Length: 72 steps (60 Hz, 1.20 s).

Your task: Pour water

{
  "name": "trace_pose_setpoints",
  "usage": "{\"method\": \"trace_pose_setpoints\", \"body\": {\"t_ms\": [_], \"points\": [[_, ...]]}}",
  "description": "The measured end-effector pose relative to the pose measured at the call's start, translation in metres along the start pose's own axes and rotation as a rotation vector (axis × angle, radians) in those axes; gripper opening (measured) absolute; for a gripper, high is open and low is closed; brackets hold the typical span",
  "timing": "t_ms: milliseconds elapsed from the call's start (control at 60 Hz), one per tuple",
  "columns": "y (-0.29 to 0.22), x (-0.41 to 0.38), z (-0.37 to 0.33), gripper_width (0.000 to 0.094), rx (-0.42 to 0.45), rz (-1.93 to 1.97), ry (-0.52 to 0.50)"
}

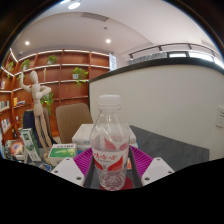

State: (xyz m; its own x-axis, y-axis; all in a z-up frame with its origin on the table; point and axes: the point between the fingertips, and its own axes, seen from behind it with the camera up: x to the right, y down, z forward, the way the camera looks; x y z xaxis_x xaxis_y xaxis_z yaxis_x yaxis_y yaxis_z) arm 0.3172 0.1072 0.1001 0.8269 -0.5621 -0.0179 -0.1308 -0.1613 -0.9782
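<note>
A clear plastic water bottle (109,140) with a white cap and a red-and-white label stands upright between my fingers. My gripper (111,168) is shut on the bottle, both magenta pads (138,160) pressing its lower body from either side. The bottle's base is hidden below the fingers, so I cannot tell whether it rests on anything. No cup or other vessel is visible.
A grey tabletop (170,148) lies just beyond the fingers. Behind it stands a white partition wall (170,100). A tan chair (70,120), a wooden mannequin (38,100) and wooden shelves (70,70) with plants sit off to the left, with green boxes (62,151) nearby.
</note>
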Motion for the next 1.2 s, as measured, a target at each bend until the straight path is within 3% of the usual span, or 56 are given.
{"method": "trace_pose_setpoints", "body": {"t_ms": [83,150,450,750,1200], "points": [[0.009,0.002,-0.006,0.0779,-0.028,0.007,-0.015],[0.011,-0.002,-0.015,0.0842,-0.028,0.022,-0.044],[-0.005,-0.010,-0.124,0.0848,0.003,-0.056,-0.095],[-0.057,-0.046,-0.266,0.0840,0.068,0.006,-0.261],[-0.046,-0.141,-0.356,0.0842,0.076,-0.081,-0.499]]}}
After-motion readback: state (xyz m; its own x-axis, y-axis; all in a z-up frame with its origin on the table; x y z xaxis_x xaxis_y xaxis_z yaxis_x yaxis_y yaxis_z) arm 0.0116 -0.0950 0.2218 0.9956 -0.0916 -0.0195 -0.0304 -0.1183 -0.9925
